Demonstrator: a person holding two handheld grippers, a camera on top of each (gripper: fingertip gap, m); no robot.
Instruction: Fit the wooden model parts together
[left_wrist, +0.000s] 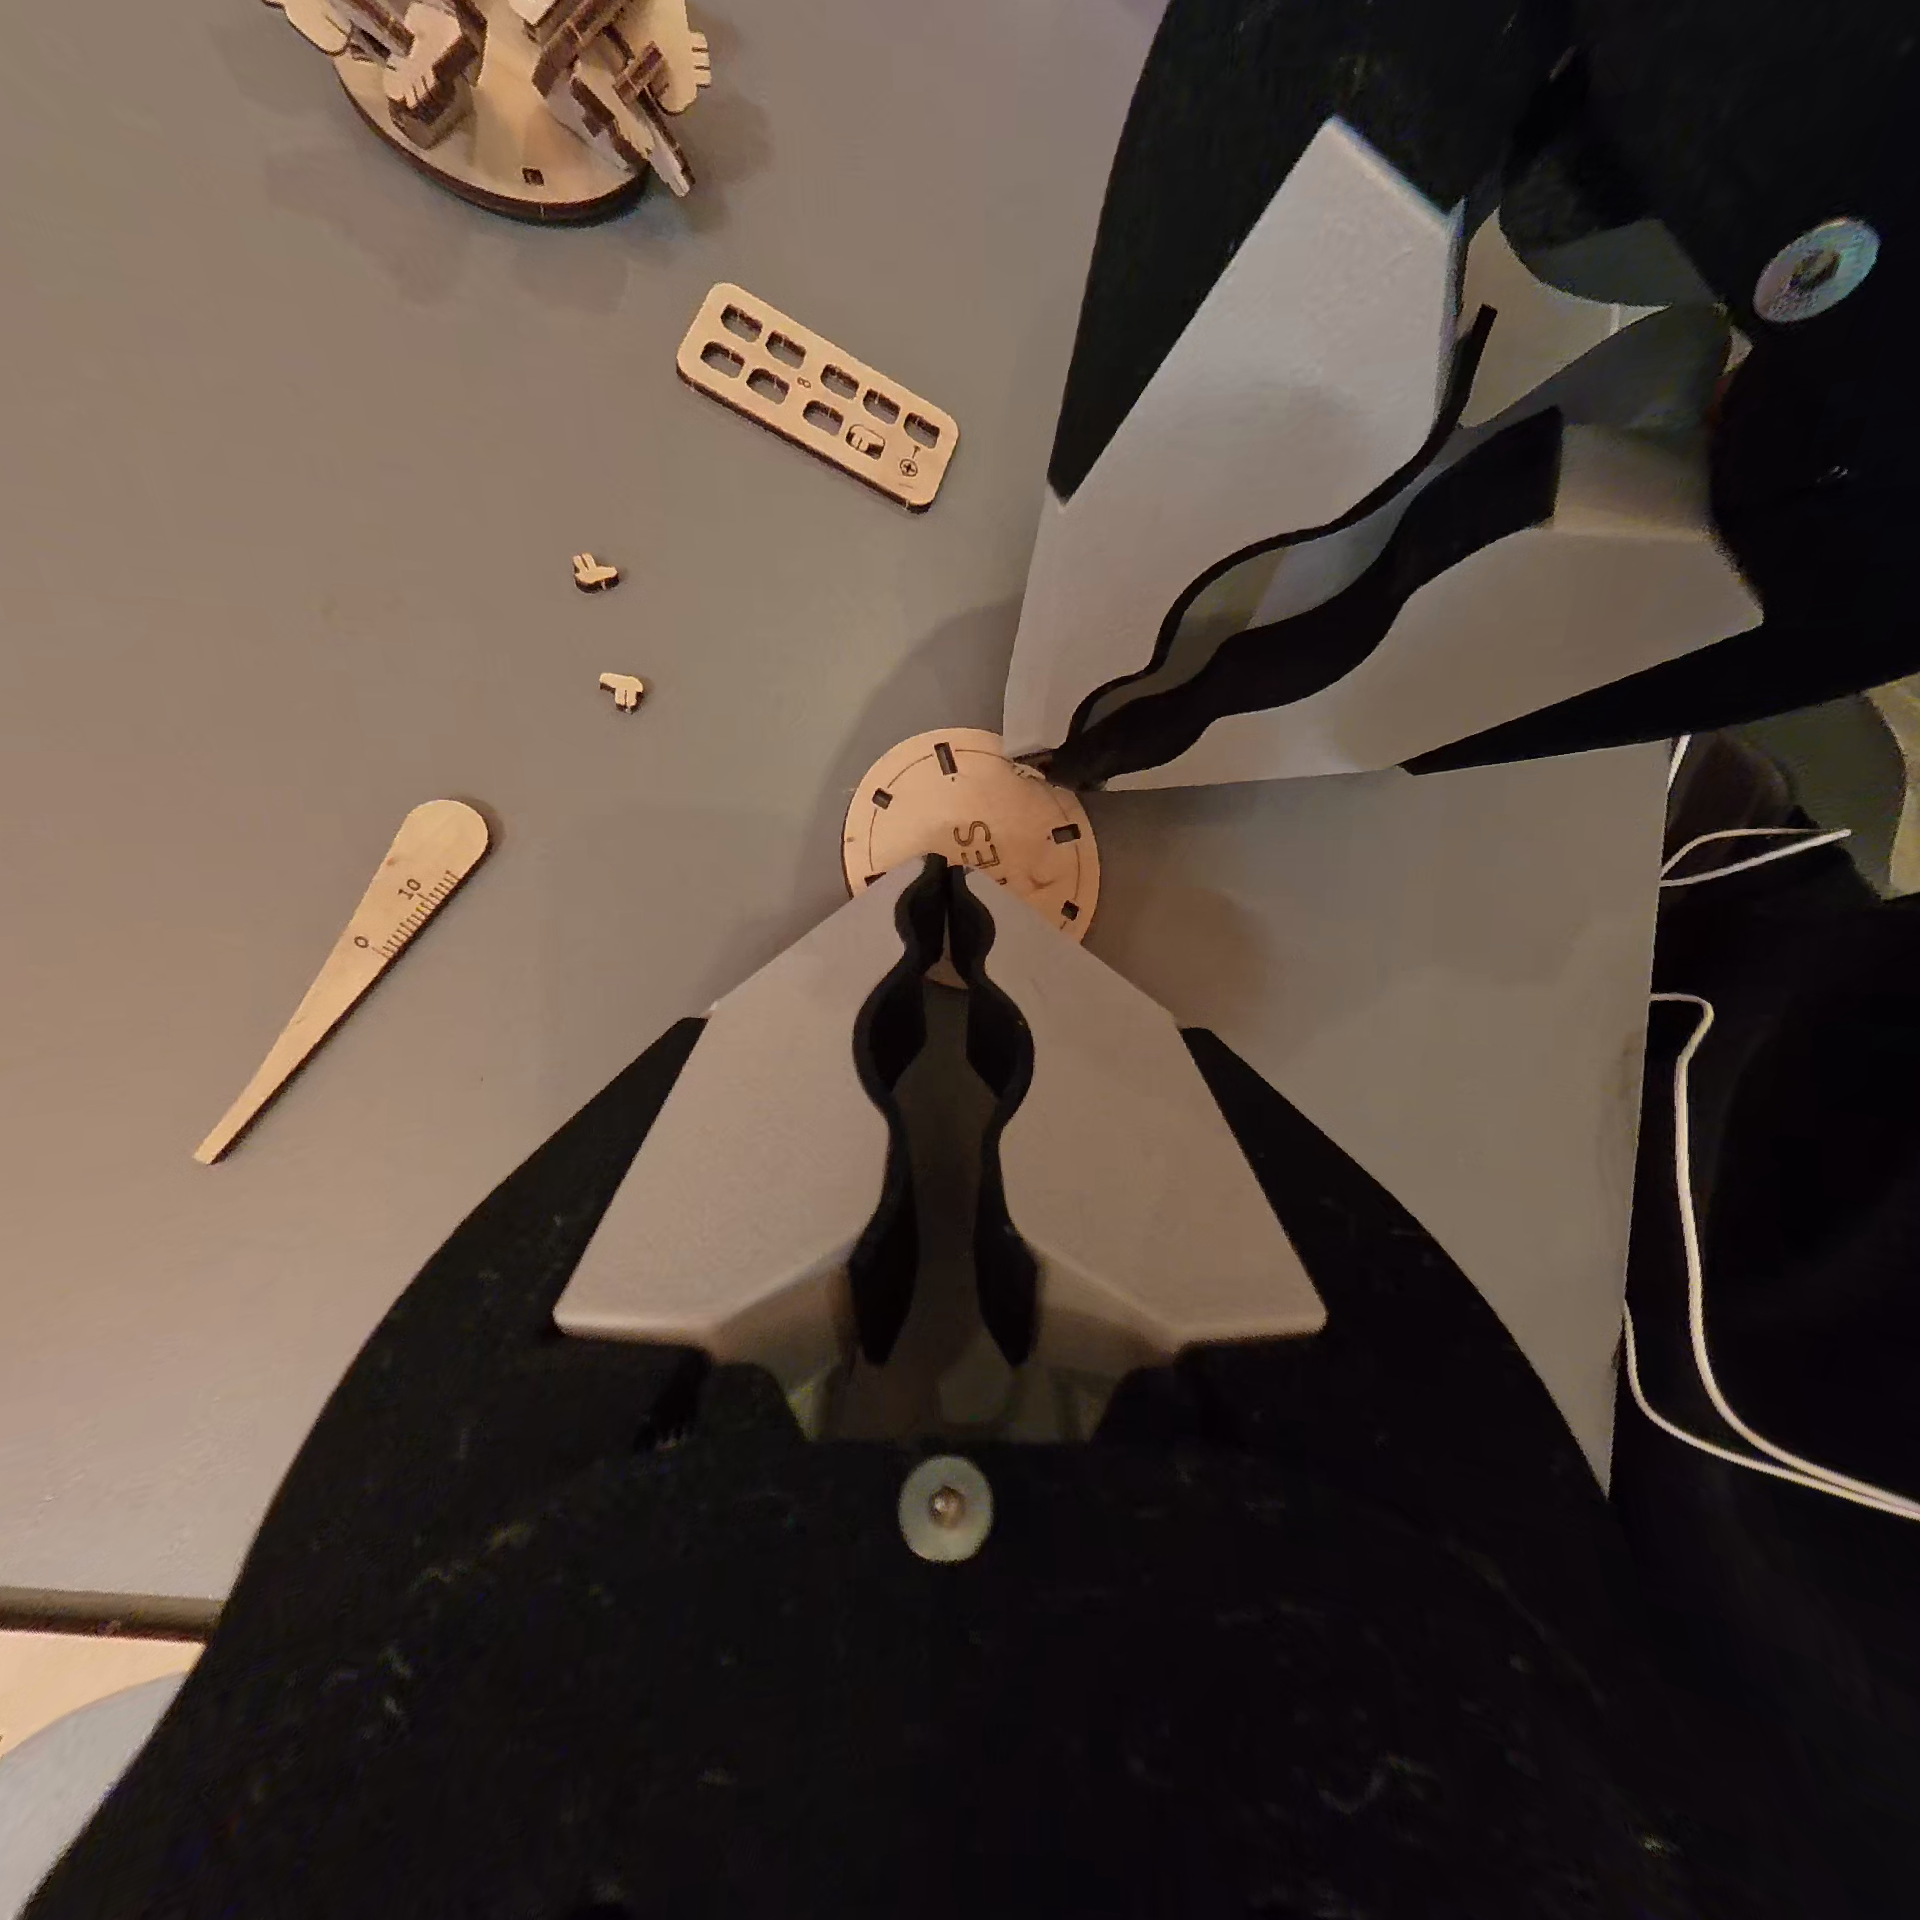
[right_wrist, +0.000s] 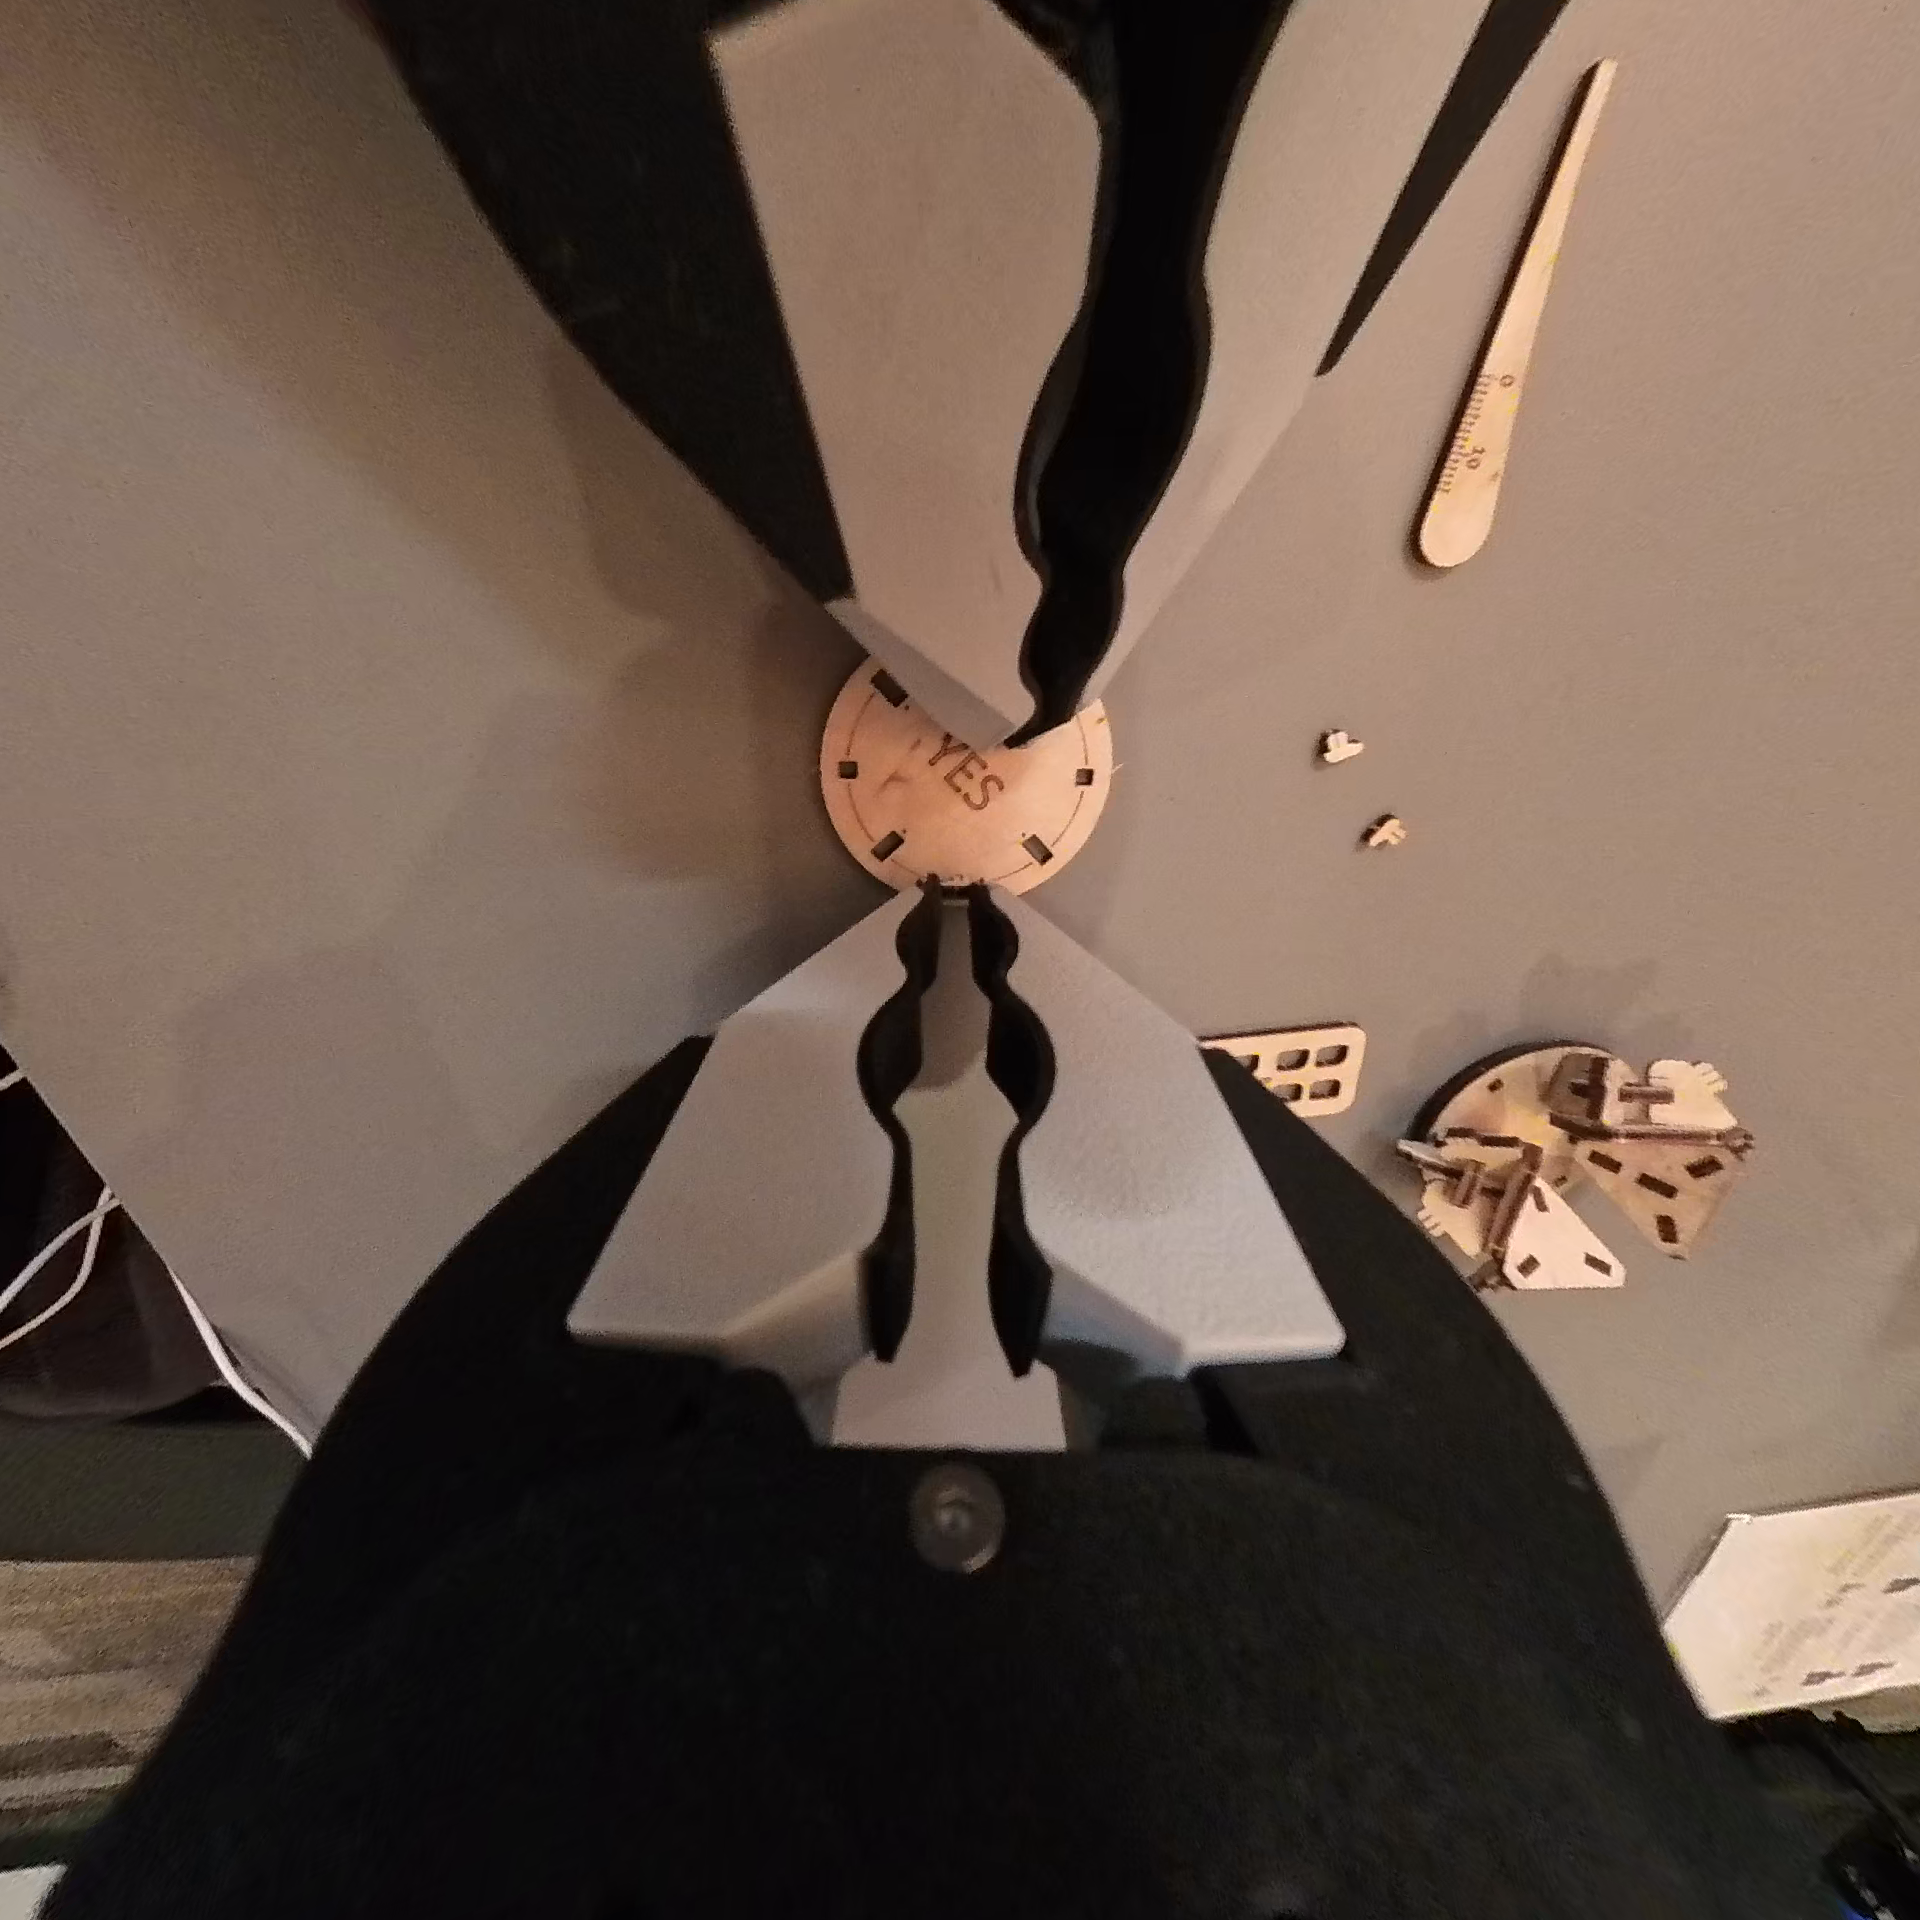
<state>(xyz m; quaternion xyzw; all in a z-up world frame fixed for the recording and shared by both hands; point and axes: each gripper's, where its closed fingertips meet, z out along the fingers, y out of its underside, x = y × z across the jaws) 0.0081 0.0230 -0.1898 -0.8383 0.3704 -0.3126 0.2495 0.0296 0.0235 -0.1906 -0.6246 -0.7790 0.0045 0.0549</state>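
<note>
A round wooden disc (left_wrist: 1003, 821) with small slots near its rim lies flat on the grey table (left_wrist: 312, 416). My left gripper (left_wrist: 940, 878) is shut, with its tips resting on the disc's top face and nothing between them. It enters the right wrist view from above (right_wrist: 1044, 727). My right gripper (right_wrist: 945, 899) is at the disc's (right_wrist: 966, 821) near rim, shut on a small wooden piece (right_wrist: 947, 890) right at the edge. The left wrist view shows it at the disc's upper right edge (left_wrist: 1065, 769).
A slotted wooden strip (left_wrist: 821, 400), two tiny wooden connectors (left_wrist: 595, 571) (left_wrist: 623, 691) and a tapered wooden gauge (left_wrist: 364, 956) lie to the left. A half-built wooden model (left_wrist: 520, 94) stands at the far left. White cables (left_wrist: 1714, 1247) hang past the table's right edge. My two grippers' fingertips are within a few centimetres of each other. The tapered wooden gauge (left_wrist: 364, 956) sits 9 centimeters or so from the ends of my left fingers. My right wrist view (right_wrist: 1510, 360) looks at it from another angle.
</note>
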